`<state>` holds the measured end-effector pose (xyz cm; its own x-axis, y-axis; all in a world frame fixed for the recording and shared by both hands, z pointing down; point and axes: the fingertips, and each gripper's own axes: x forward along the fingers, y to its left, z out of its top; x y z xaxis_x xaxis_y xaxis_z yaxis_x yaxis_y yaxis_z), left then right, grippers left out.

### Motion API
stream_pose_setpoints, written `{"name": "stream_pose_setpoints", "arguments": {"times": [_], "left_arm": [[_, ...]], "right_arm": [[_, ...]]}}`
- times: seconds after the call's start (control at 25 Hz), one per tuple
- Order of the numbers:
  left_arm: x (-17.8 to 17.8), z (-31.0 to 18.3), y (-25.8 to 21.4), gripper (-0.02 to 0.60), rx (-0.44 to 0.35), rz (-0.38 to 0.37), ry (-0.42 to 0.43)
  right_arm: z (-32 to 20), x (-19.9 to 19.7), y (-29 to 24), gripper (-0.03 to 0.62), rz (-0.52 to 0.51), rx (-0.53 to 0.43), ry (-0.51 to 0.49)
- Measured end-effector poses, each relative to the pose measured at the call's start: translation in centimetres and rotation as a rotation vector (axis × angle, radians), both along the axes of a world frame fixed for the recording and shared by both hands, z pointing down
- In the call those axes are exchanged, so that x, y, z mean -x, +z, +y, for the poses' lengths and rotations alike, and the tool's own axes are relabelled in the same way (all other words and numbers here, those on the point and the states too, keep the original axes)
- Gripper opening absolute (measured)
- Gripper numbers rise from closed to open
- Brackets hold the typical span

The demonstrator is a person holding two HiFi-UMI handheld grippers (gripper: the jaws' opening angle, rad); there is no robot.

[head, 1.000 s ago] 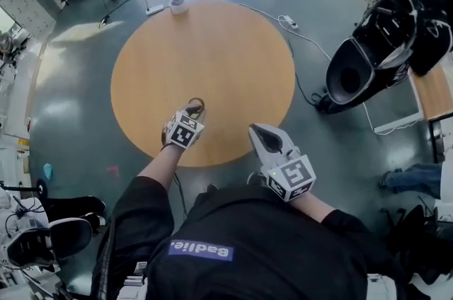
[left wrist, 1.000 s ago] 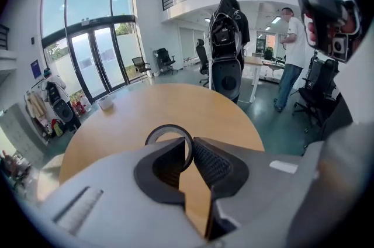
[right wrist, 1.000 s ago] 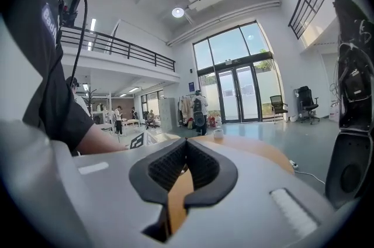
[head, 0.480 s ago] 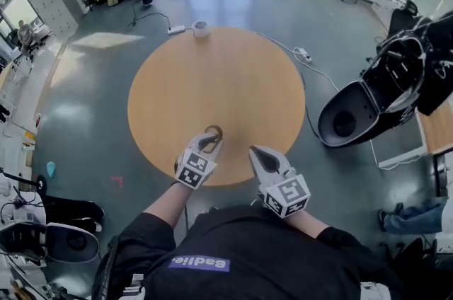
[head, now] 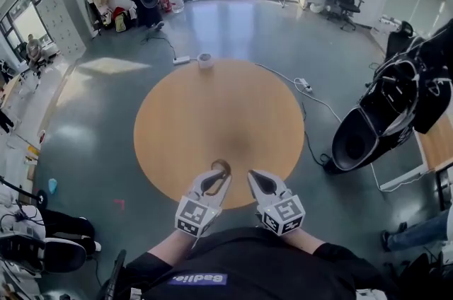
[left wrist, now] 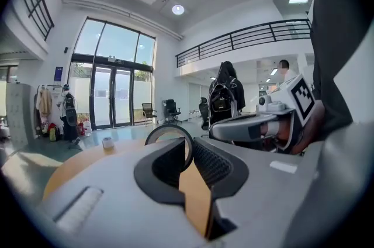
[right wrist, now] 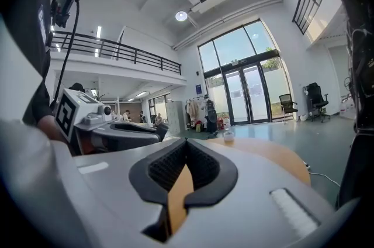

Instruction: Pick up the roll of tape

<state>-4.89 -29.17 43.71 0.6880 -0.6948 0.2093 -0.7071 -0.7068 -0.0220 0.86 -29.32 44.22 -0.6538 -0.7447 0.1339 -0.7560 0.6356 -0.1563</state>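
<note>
The table (head: 212,107) is orange-tan, the floor (head: 92,114) grey-green, the tape roll (head: 221,166) dark.

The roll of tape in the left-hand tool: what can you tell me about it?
The roll of tape is a thin ring with a dark outer edge, a paler brownish inner face and an open hole. It stands on edge, one side of its band pinched between the jaws of the left gripper, the rest sticking out past the tips. It is over the near edge of the round wooden table and seems clear of it; only the jaws touch it.
</note>
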Motion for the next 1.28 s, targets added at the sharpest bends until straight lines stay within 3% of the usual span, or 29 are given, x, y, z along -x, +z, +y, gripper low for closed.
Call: {"name": "stream_pose_setpoints", "arguments": {"times": [0.2,0.56,0.96,1.28], "left_arm": [[0.4,2.3,0.6,0.063,0.021,0.05,-0.028],[1.0,3.8,0.5,0.063,0.025,0.054,-0.055],[1.3,7.8,0.4,0.063,0.008,0.041,-0.205],[1.3,14.2,1.0,0.063,-0.022,0.071,-0.18]], "right_arm": [[0.5,0.9,0.8,0.005,0.014,0.014,-0.01],[1.6,2.1,1.4,0.005,0.009,0.025,-0.062],[4.9,2.3,3.3,0.005,-0.06,0.041,-0.167],[10.8,2.0,3.7,0.005,-0.028,0.002,-0.154]]}}
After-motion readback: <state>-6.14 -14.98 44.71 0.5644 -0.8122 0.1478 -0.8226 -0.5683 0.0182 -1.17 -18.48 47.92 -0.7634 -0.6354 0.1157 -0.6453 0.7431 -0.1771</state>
